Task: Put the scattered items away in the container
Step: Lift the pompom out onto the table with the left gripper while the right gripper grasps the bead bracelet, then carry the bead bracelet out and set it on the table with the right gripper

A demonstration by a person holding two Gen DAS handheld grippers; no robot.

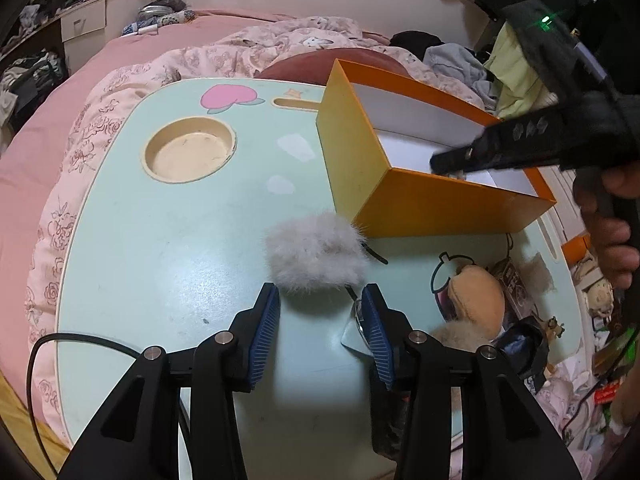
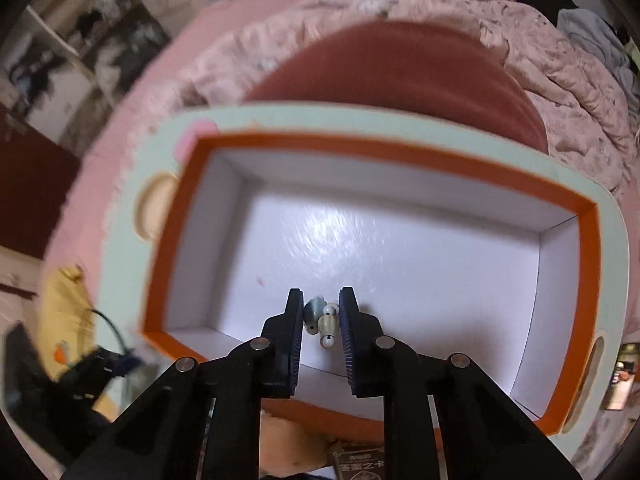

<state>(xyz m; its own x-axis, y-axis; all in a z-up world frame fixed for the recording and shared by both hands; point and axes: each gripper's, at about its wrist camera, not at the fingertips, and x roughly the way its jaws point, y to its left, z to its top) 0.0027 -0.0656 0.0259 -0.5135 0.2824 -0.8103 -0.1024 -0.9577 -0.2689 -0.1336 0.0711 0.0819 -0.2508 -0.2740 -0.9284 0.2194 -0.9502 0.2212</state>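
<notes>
An orange box (image 1: 420, 204) with a white inside stands at the back right of a pale green lap table (image 1: 160, 240). A grey furry pom-pom (image 1: 316, 254) lies on the table just ahead of my left gripper (image 1: 322, 300), which is open and empty. My right gripper (image 2: 320, 312) hangs over the inside of the box (image 2: 400, 248); its jaws stand a little apart with a small string of beads (image 2: 325, 320) between them, just above the box floor. I cannot tell whether the pads touch the beads. The right gripper also shows in the left wrist view (image 1: 500, 152).
A tan plush toy (image 1: 476, 300), a brown fluffy piece (image 1: 536, 272), a dark card (image 1: 512, 280) and a black pouch (image 1: 524, 348) lie on the table's right side. A round cup recess (image 1: 190, 154) is at the back left. Pink bedding (image 1: 60, 160) surrounds the table.
</notes>
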